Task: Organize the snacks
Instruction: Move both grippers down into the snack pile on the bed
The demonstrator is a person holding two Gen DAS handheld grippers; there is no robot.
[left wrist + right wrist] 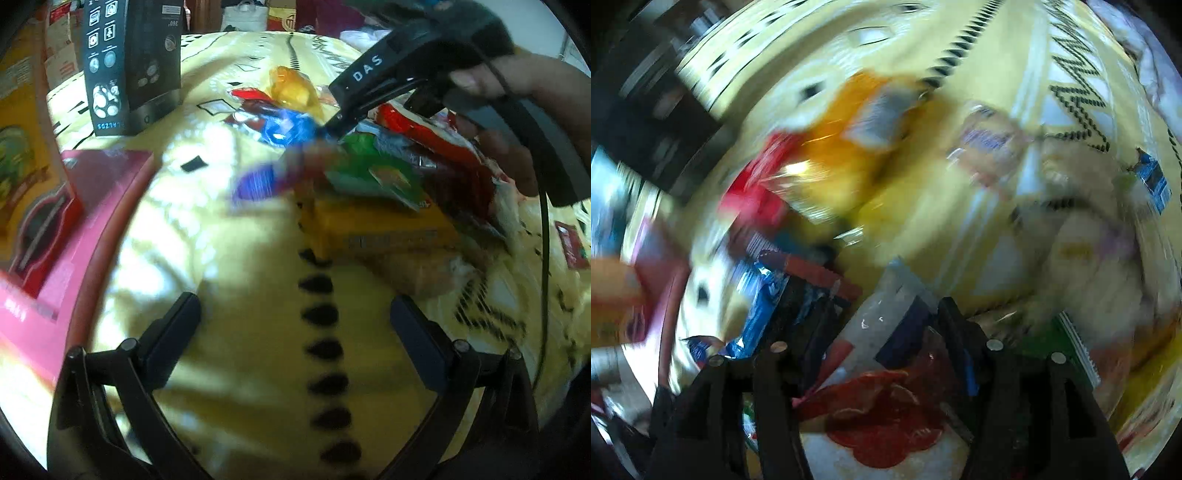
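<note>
Snack pile (399, 177) heaped on cloth (240, 229), right of pink box (74, 236); yellow packet (376, 229) at its near edge, long axis running left-right. Right gripper (332, 127) angled steeply down into the pile, partly open, red-and-white packet (886, 424) between its fingers, grip unclear. Left gripper (295, 317) wide, empty, over bare cloth.

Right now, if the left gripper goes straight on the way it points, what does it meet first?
Probably only the cream patterned blanket: nothing lies between the open left gripper and it. The yellow snack box sits beyond, slightly right.
</note>
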